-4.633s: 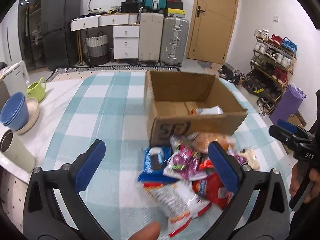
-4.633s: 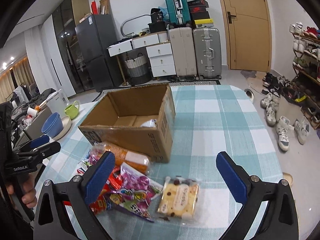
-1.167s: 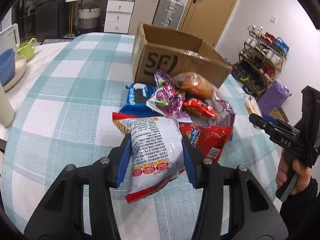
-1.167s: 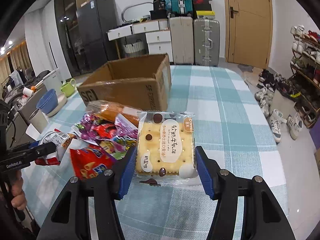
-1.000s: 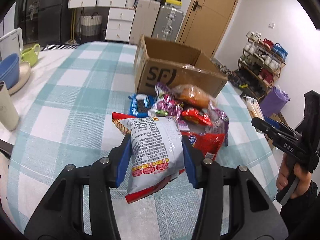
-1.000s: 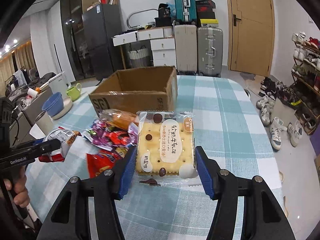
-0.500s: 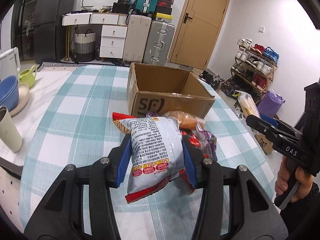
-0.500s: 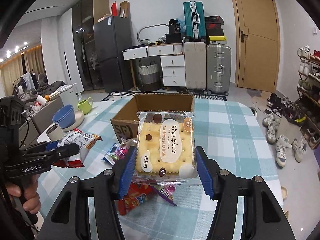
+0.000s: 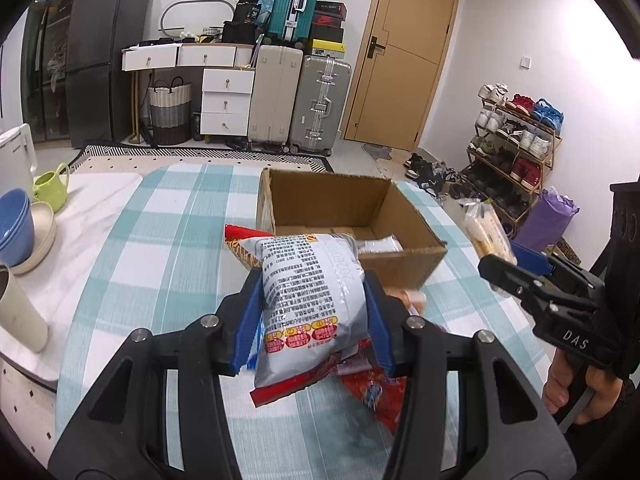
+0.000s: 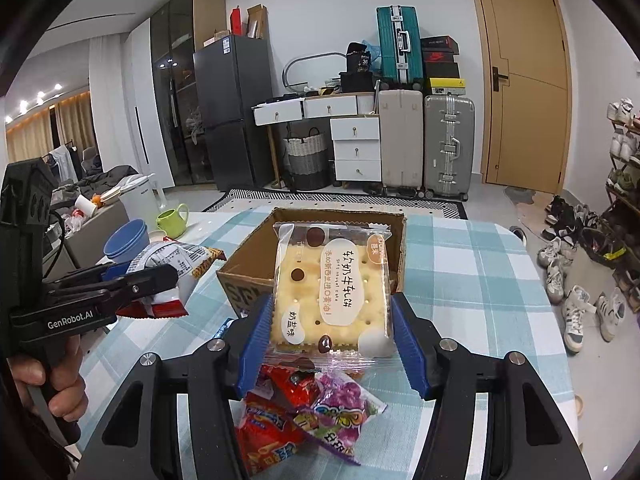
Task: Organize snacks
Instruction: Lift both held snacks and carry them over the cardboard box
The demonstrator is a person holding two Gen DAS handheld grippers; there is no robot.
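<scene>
My left gripper (image 9: 312,316) is shut on a white and red chip bag (image 9: 310,292) and holds it in the air in front of the open cardboard box (image 9: 404,258). My right gripper (image 10: 330,334) is shut on a yellow cracker pack (image 10: 332,288), held up in front of the same box (image 10: 244,258). The left gripper (image 10: 132,286) with the chip bag (image 10: 168,260) shows at the left of the right wrist view. A white packet (image 9: 378,245) lies inside the box. Loose snack packs (image 10: 308,404) lie on the checked tablecloth (image 10: 472,264) below.
Blue bowls (image 9: 14,224), a green watering can (image 9: 50,186) and a beige cup (image 9: 18,312) stand at the table's left side. Suitcases (image 9: 296,96), drawers and a fridge stand beyond the table; a shoe rack (image 9: 516,136) is to the right.
Both grippers have lifted higher with their snacks and moved toward the box, whose inside now shows. The snack pile has dropped lower in both views.
</scene>
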